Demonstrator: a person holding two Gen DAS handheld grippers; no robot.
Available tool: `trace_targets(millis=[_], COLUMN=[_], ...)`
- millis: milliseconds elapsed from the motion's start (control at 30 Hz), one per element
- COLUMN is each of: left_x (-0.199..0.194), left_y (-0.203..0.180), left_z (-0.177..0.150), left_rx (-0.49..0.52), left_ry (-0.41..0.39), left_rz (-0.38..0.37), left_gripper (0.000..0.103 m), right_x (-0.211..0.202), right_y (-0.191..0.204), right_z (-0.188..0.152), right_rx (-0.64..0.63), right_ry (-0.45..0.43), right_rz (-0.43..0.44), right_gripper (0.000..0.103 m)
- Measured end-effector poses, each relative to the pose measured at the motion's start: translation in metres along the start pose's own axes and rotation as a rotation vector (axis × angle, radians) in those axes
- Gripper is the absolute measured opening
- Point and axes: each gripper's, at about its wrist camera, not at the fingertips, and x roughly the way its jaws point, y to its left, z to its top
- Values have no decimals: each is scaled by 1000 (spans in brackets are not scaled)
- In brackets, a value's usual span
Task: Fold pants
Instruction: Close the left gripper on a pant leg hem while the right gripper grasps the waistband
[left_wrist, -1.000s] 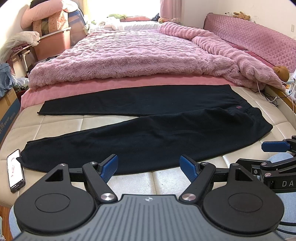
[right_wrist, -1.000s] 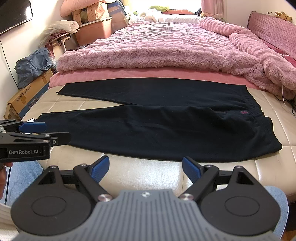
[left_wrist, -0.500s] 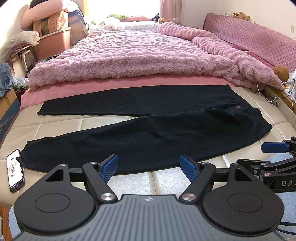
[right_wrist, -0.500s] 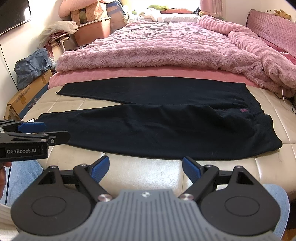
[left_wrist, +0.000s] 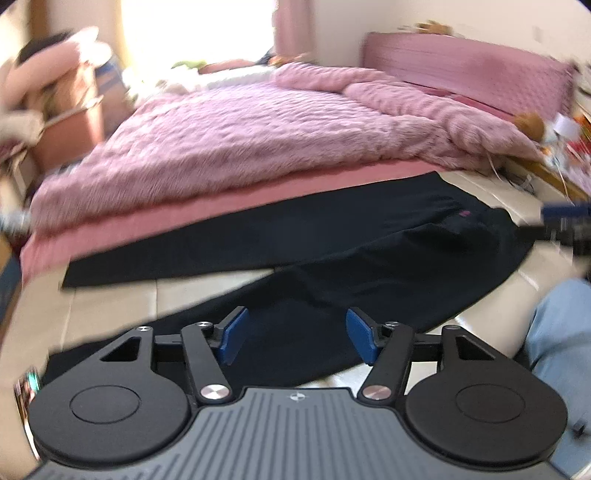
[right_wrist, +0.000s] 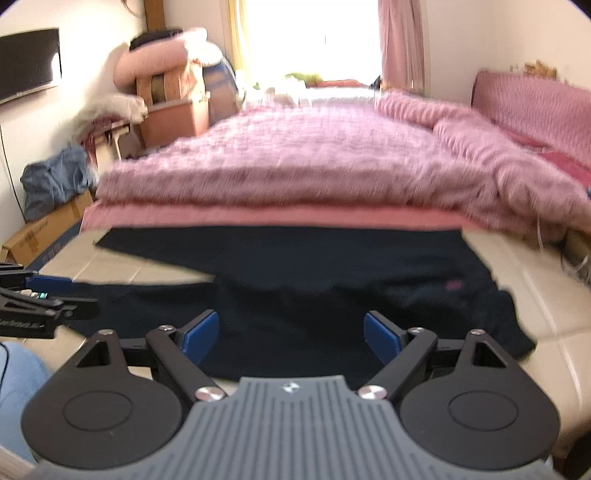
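Now both frames are smeared by motion blur, yet the black pants (left_wrist: 332, 258) are plain to see, spread flat across the cream mattress (left_wrist: 110, 295) at the near end of the bed, legs parted toward the left and waistband to the right. Just behind them lies the pink blanket (right_wrist: 314, 162). Left gripper (left_wrist: 293, 338) and right gripper (right_wrist: 291, 334) hover over the near leg, jaws wide and holding nothing.
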Motion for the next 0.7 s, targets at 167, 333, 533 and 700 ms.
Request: trace_targets(millis=[167,333,533,700], left_x=[22,57,88,105], left_y=[16,29,33,39], left_z=[0,-12,-46,-76], left_rx=[186,343,582,722], left_ry=[22,105,245,345], left_rz=[-36,-70,-88,-27], left_gripper=[61,60,61,61], right_x=[18,49,96,130], right_y=[-42,-92,-145,-176], right_z=[19,26,10,-8], right_rx=[-49,-120,-251,-337], right_ry=[-5,55,198,308], right_rz=[-64,-114,-173,-201], right_gripper=[82,81,69,45])
